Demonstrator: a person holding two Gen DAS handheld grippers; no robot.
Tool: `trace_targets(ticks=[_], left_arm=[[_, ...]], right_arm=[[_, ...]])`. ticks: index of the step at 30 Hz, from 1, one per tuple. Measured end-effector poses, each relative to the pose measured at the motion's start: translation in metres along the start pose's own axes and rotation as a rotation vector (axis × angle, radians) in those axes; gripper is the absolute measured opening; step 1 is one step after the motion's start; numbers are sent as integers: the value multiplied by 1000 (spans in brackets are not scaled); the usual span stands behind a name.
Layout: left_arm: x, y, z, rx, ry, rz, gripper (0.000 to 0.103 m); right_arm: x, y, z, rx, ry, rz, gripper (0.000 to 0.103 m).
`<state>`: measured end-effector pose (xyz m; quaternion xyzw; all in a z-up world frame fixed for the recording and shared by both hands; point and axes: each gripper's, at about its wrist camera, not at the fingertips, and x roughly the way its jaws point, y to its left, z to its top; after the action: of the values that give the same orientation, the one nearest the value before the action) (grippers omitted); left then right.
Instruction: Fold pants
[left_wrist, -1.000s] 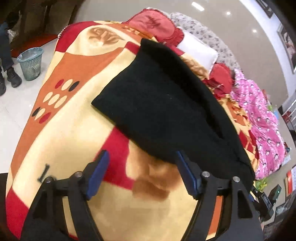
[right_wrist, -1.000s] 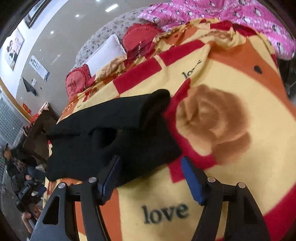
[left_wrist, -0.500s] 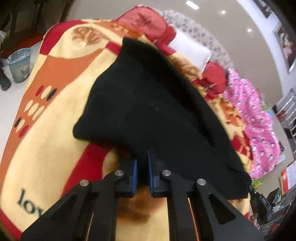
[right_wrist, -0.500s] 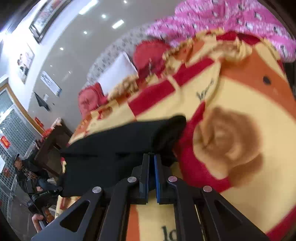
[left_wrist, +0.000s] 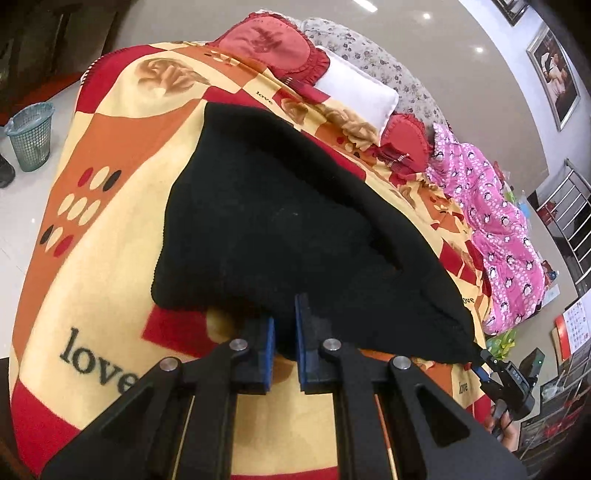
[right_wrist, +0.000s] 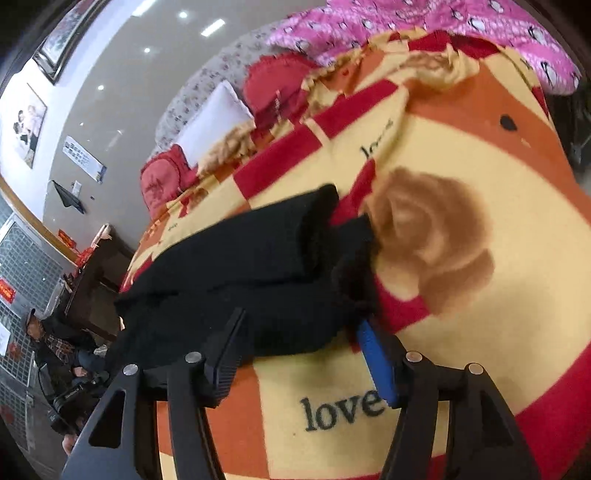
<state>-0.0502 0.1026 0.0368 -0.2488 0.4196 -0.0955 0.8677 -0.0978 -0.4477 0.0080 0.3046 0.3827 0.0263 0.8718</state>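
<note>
Saw matt, fuzzy knit in the black pants (left_wrist: 280, 229), plush fleece in the blanket (left_wrist: 92, 280), seemingly plastic mesh in the bin (left_wrist: 31, 142).

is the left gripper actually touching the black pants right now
Touching. The left wrist view shows the left gripper with its blue pads closed on the near edge of the black pants, the fabric pinched between them.

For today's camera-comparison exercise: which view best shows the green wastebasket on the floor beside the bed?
The left wrist view. The wastebasket stands in plain sight at the picture's left edge, on the pale floor beside the blanket. The right wrist view does not show it at all.
</note>
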Motion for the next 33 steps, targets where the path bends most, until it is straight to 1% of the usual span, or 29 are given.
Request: trace_targets(ticks=[3,7,9,10,11,12,14,17,18,19,21,22,23,24,25,26,27,28,29,30,31,32,33], left_arm=[[-2,-4,1,18,-10,4,7],[4,-9,3,37,-15,26,7],[6,-8,3,32,-15,30,7],[5,-8,3,28,-16,28,7],[5,-7,3,23,-18,25,7],[4,-6,3,20,-14,21,7],[-2,-6,4,19,-8,-6,7],[-17,-8,1,34,10,-42,7],[-22,-9,-1,43,14,-46,7],[-28,-8,-5,53,23,-46,7],[-31,-5,-13,67,46,-50,7],[-28,-4,-17,75,63,-46,8],[-21,0,-23,79,87,-28,9],[-12,5,-29,73,117,-5,10],[-2,10,-35,62,147,31,14],[2,14,-38,51,165,55,16],[0,17,-39,45,155,42,17],[-5,18,-38,44,147,42,23],[-12,17,-34,60,145,58,29],[-20,16,-31,73,136,72,31],[-29,14,-29,89,114,84,34],[-42,10,-24,118,72,106,43],[-50,7,-20,138,44,123,47]], right_arm=[[-5,-6,-7,54,-18,43,63],[3,-2,-16,84,11,127,63],[13,5,-13,73,-12,137,56],[16,8,-12,70,-22,150,35],[22,10,-8,69,-30,172,4],[28,11,-4,75,-29,186,4],[22,17,-2,52,-49,199,4],[-6,26,-3,-10,-81,214,4],[-23,28,-5,-36,-96,204,4],[-31,28,-6,-47,-100,197,4],[-48,23,-13,-61,-87,168,4],[-48,19,-16,-63,-71,145,5],[-43,15,-19,-76,-31,98,6],[-34,11,-22,-84,15,41,11],[-26,7,-25,-76,52,-10,15],[-21,5,-25,-67,74,-36,15],[-17,2,-26,-53,97,-53,16],[-20,2,-26,-46,97,-61,18],[-25,3,-25,-50,85,-68,18],[-33,8,-22,-72,56,-94,19],[-39,13,-18,-96,34,-119,23],[-45,20,-15,-127,9,-148,29],[-52,31,-9,-171,-29,-183,33]])
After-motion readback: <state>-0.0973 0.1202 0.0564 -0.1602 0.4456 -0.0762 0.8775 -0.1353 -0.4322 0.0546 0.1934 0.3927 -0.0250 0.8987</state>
